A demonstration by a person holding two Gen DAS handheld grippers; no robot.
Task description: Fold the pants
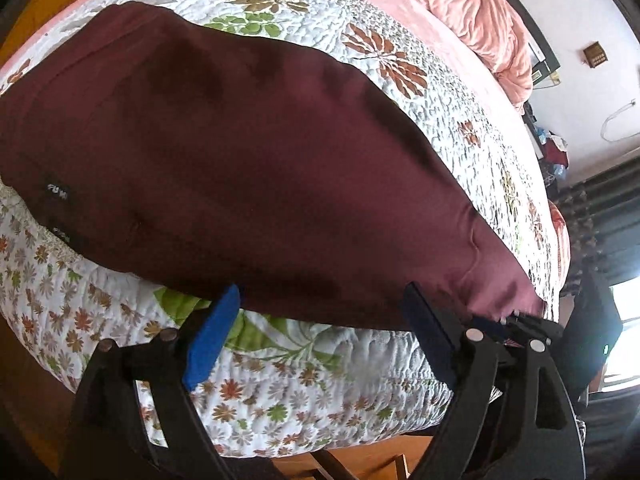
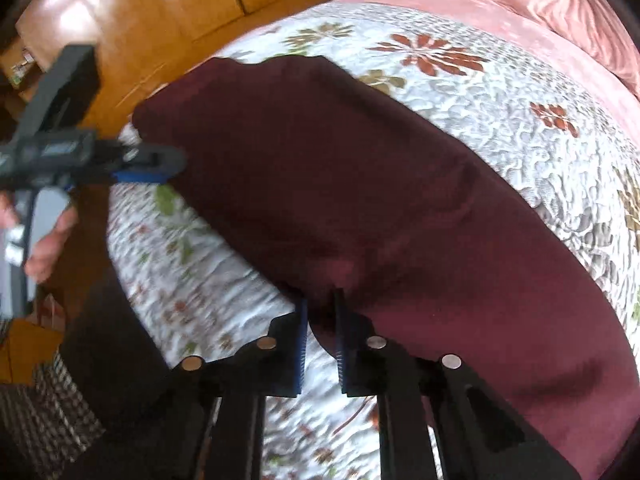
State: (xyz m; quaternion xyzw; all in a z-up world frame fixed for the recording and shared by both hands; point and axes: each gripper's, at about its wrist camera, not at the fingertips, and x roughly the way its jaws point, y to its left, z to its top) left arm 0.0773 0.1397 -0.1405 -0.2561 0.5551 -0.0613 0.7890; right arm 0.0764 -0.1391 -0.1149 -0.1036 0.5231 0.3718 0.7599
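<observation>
Dark maroon pants [image 1: 240, 152] lie flat across a floral quilt [image 1: 320, 360] on a bed. In the left wrist view my left gripper [image 1: 322, 296] stands wide open, its blue pads on either side of the pants' near edge and not touching it. At the right end of that edge my right gripper [image 1: 516, 320] pinches the cloth. In the right wrist view the right gripper [image 2: 320, 300] is shut on a raised fold of the pants [image 2: 360, 184]. The left gripper [image 2: 160, 168] hovers at the pants' far left edge, held by a hand [image 2: 52, 240].
A bunched pink blanket [image 1: 480, 12] lies at the head of the bed. The quilt drops over the near bed edge [image 1: 280, 432]. Wooden floor [image 2: 160, 20] lies beyond the bed's left side. Dark curtains [image 1: 612, 208] hang at the right.
</observation>
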